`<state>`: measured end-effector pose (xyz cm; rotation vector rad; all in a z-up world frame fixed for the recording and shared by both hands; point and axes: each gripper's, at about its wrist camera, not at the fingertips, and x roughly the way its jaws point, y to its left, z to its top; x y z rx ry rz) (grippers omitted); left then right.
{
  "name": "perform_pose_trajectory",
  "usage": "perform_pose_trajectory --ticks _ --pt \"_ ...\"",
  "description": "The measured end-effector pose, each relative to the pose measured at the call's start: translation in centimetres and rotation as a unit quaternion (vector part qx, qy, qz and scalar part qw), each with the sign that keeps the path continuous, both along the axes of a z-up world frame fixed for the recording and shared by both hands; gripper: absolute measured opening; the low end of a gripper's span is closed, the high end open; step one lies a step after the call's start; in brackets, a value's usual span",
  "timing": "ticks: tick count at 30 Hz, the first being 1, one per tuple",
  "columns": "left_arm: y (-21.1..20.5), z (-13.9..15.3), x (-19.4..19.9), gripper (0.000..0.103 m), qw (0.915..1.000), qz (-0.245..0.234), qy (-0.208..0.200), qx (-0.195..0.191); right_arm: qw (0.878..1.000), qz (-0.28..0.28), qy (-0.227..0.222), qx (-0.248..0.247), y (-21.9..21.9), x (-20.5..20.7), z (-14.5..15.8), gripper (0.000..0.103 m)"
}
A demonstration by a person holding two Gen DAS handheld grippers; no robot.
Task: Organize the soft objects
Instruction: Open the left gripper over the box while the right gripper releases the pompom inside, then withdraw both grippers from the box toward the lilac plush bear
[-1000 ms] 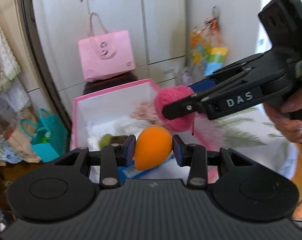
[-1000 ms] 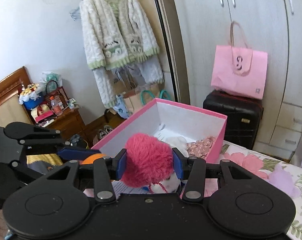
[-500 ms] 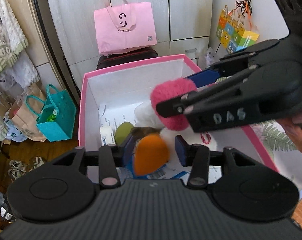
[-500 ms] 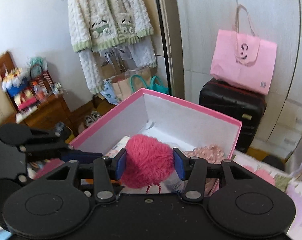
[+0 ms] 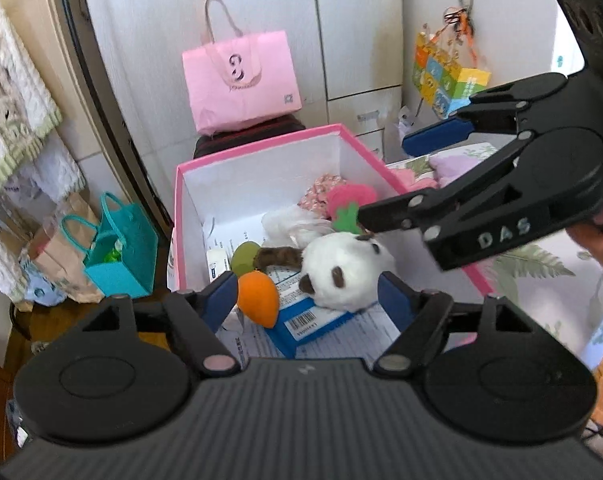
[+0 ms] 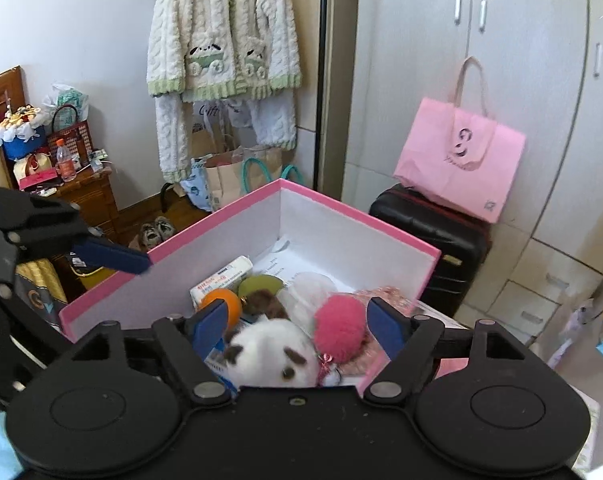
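A pink box [image 5: 257, 148] with white inner walls [image 6: 357, 208] holds soft toys. An orange carrot-shaped toy [image 5: 258, 298] lies inside beside a white plush with brown patches [image 5: 343, 276]; both also show in the right wrist view, the orange toy [image 6: 221, 304] and the plush [image 6: 273, 354]. A pink pom-pom [image 6: 339, 330] lies next to the plush, with a pink-and-green piece [image 5: 347, 202] farther back. My left gripper [image 5: 307, 294] is open and empty above the box's near edge. My right gripper [image 6: 293, 324] is open and empty over the box.
The box also holds an olive ball [image 5: 245, 254], a blue carton [image 5: 309, 322], papers and pink floral cloth [image 5: 321, 192]. A pink tote [image 5: 241, 80] sits on a black suitcase [image 6: 429, 232] behind it. Teal bags [image 5: 117, 248] stand left; a floral bedspread [image 5: 541, 272] lies right.
Both grippers opened. The orange toy left my left gripper and the pink pom-pom left my right gripper; both now lie in the box.
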<state>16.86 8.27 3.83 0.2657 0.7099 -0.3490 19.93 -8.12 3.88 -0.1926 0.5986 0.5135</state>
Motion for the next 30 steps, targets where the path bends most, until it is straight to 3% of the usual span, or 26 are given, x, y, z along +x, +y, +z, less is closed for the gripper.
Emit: perform_pose_trajectory --ticks 8,18,30 --pt "-0.7 2.6 -4.8 0.094 0.9992 -0.029 -0.026 -0.009 1.0 -0.027 -0.007 -0.003 -3.2 -4.8 1.8 0.087" --pt "-2.4 3.9 -9.6 0.097 0.9963 -0.082 -0.026 -0.009 0.998 -0.062 0.01 -0.003 -7.0 -9.9 2.0 0.09" --pt "-5.7 3.1 -13.5 0.1 0.99 -0.14 -0.013 -0.007 0.997 -0.07 0.031 0.0 -9.4 -15.6 1.3 0.091"
